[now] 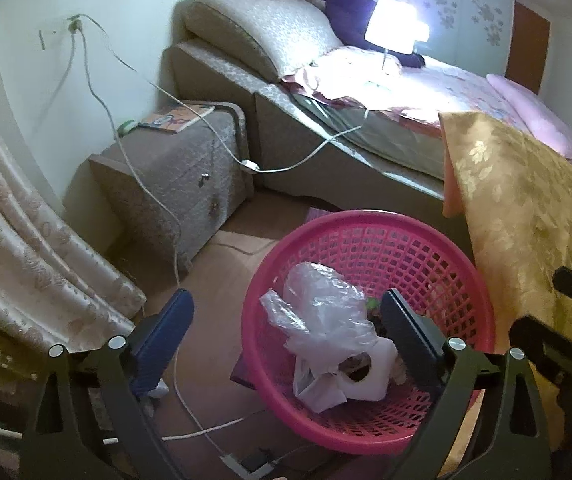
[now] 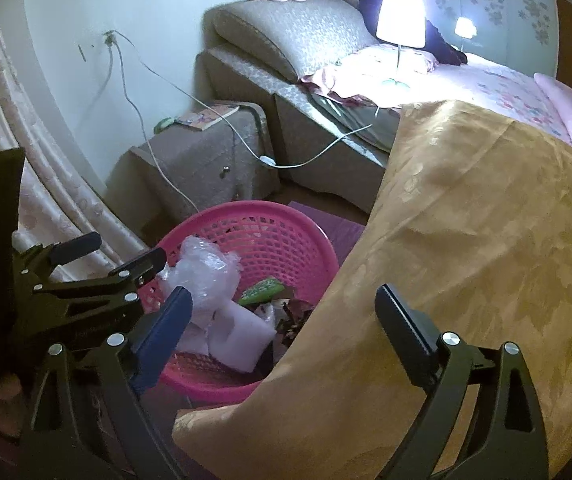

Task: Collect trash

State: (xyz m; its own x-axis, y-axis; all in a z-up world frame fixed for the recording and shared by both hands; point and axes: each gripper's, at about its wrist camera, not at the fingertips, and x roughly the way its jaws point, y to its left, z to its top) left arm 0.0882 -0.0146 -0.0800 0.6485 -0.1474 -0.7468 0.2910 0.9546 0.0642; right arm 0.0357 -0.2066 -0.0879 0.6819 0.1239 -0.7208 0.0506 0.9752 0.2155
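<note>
A pink plastic basket (image 1: 365,218) stands on the floor with trash in it: a crumpled clear plastic bag (image 1: 325,312) and white paper or foam pieces (image 1: 365,378). My left gripper (image 1: 286,296) hangs open above the basket, with the bag below its fingers and nothing held. In the right wrist view the basket (image 2: 254,208) also holds a green wrapper (image 2: 262,290) beside the clear bag (image 2: 206,268). My right gripper (image 2: 282,293) is open and empty, one finger over the basket, the other over a gold patterned cloth (image 2: 465,260).
The gold cloth (image 1: 525,208) drapes right of the basket and hides its right side. A padded nightstand (image 1: 182,168) and a bed (image 1: 365,136) with a lit lamp (image 1: 391,26) stand behind. White cables (image 1: 176,240) trail across the floor; a curtain (image 1: 26,260) hangs at left.
</note>
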